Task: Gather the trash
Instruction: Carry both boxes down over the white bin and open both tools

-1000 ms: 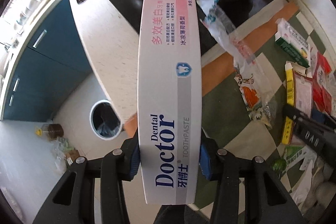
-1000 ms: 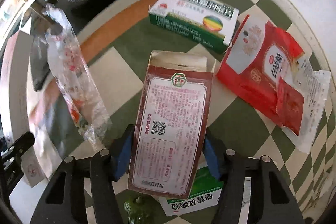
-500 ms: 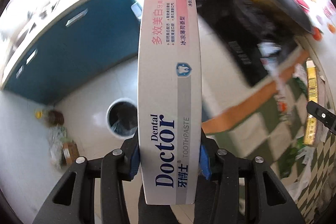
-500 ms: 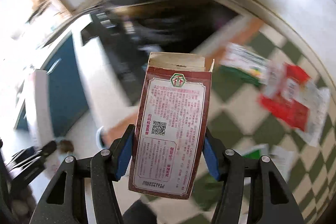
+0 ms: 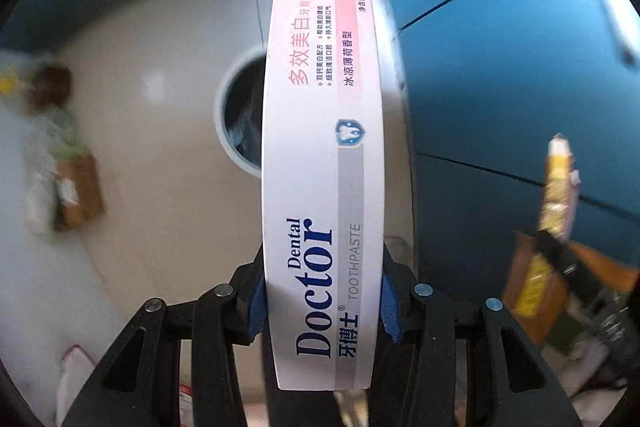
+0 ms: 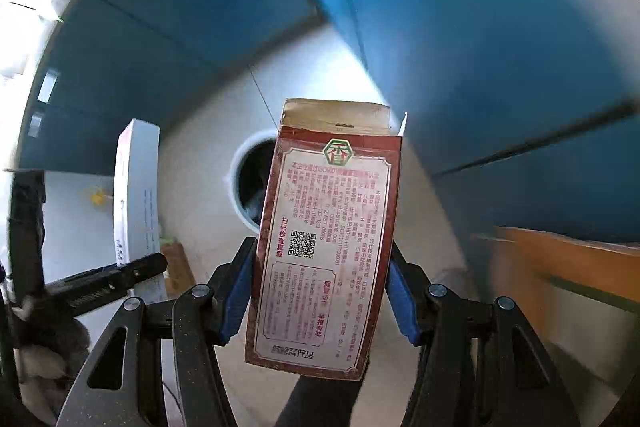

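My left gripper point(image 5: 322, 301) is shut on a long white and pink toothpaste box point(image 5: 324, 147) that stands up along its fingers. Behind the box, on the floor below, is a round white trash bin point(image 5: 236, 119) with a dark liner. My right gripper point(image 6: 322, 291) is shut on a dark red carton point(image 6: 326, 239) with an open top flap. The same trash bin point(image 6: 248, 183) shows just left of the carton. In the right wrist view the toothpaste box point(image 6: 136, 195) and the left gripper's fingers point(image 6: 104, 281) appear at the left. In the left wrist view the carton point(image 5: 558, 187) appears edge-on at the right.
Blue cabinet fronts point(image 5: 520, 67) rise to the right of the bin and behind it point(image 6: 180, 39). A small brown box and bags point(image 5: 76, 187) lie on the pale floor at the left. The orange edge of the tablecloth point(image 6: 568, 259) shows at the lower right.
Both grippers have swung off the checked tablecloth and its litter, down towards the floor. The trash bin is now larger and nearly centred behind both boxes. Both grips are unchanged.
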Tool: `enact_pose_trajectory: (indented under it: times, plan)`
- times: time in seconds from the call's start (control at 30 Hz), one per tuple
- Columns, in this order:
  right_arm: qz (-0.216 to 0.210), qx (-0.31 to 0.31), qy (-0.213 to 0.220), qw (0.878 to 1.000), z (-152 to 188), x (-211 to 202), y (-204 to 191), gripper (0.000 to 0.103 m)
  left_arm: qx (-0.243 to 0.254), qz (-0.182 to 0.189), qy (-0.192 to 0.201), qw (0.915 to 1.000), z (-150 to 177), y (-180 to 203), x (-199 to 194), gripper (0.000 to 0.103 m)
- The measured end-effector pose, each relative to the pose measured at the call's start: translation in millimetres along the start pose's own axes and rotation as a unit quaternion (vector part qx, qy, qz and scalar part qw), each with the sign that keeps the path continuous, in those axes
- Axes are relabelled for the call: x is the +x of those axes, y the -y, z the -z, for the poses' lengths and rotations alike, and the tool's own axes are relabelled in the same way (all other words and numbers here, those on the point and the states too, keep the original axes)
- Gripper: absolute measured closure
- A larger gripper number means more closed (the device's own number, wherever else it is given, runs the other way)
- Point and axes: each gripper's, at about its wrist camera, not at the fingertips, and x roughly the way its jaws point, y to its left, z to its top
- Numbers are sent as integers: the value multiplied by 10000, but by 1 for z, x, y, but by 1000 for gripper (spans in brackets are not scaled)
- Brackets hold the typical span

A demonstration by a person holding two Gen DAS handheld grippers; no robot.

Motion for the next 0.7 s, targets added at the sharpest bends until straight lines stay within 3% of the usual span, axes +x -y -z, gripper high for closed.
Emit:
enact_pose_trajectory:
  times: [0.2, 0.33, 0.37, 0.4, 0.43, 0.53, 0.6, 0.7]
  plan:
    - [-76, -122, -772, 9969, -10, 159, -9, 41, -179, 750, -842, 9935, -84, -50, 155, 60]
    - [-252, -328, -1071, 9934, -27, 218, -19, 41, -337, 758, -815, 9932, -115, -74, 206, 57]
    - [-256, -429, -1138, 9922, -29, 229, -26, 41, -410, 767, -768, 9932, -120, -79, 211, 42]
    - [-250, -517, -1198, 9911, -33, 242, -31, 41, -503, 816, -722, 9928, -124, -86, 216, 15]
    - [-242, -535, -1240, 9905, -45, 254, -35, 40, -578, 809, -630, 9930, -126, -92, 217, 9]
    - [-261, -569, -1406, 9881, -57, 281, -41, 34, -668, 558, -251, 9959, -132, -105, 204, 8]
    - [-173, -522, -1347, 9894, -61, 284, -38, 10, -563, 40, 109, 9983, -129, -112, 192, 6]
    - [-3, -505, -1125, 9924, -66, 276, -48, 7, -368, -709, 726, 9942, -125, -116, 174, 6]
